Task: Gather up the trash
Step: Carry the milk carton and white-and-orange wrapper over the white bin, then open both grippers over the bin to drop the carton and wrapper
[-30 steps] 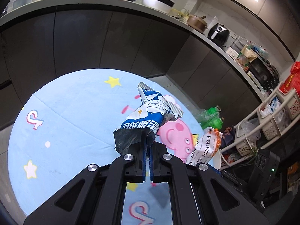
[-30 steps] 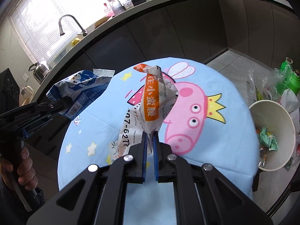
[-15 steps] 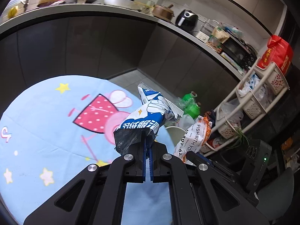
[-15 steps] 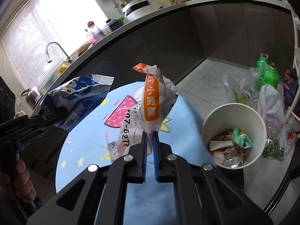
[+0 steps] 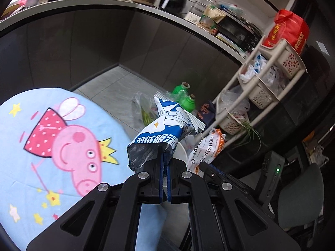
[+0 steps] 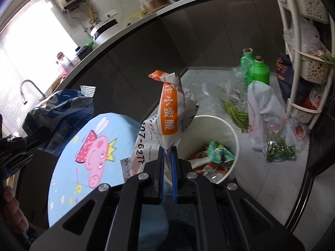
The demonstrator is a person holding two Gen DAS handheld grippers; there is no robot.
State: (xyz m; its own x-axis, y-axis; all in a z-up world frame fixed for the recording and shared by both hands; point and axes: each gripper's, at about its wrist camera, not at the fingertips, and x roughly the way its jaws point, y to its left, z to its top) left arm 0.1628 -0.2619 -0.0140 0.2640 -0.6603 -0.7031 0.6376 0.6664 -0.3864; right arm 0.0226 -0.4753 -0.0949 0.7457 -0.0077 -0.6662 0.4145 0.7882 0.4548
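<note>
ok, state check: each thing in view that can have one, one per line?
left tool: shut on blue wrapper
blue wrapper: crumpled, held off the table
right tool: shut on white-orange wrapper
white-orange wrapper: crumpled, held beside the bin
bin: open, partly filled with trash
green bottles: upright on the floor

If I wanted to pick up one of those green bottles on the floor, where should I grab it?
Probably by the narrow neck just under the cap, coming straight down from above. The nearer green bottle stands upright, so its top is free, while a clear plastic bag and a white plastic bag crowd its sides and lower body.
</note>
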